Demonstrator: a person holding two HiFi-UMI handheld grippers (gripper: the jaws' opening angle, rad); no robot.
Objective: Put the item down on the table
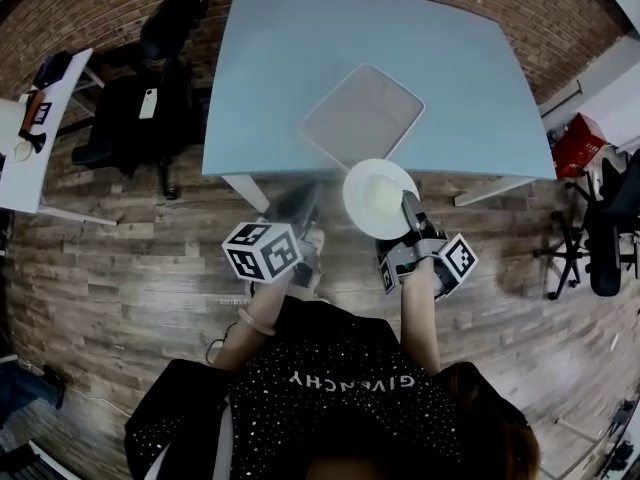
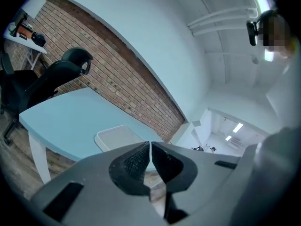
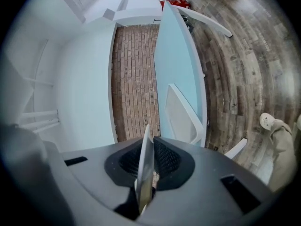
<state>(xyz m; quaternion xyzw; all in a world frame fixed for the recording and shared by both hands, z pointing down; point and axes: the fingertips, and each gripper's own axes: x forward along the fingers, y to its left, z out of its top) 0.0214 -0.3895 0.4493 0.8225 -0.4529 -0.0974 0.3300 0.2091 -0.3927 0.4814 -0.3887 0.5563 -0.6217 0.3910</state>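
Your right gripper (image 3: 149, 160) clamps the white plate (image 1: 376, 198) by its rim, held at the desk's (image 1: 300, 58) near edge, just short of the tray (image 1: 362, 113). Your left gripper (image 2: 150, 152) is closed and empty.

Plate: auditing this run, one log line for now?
right gripper: shut on plate | left gripper: shut, empty | plate: not yet on table
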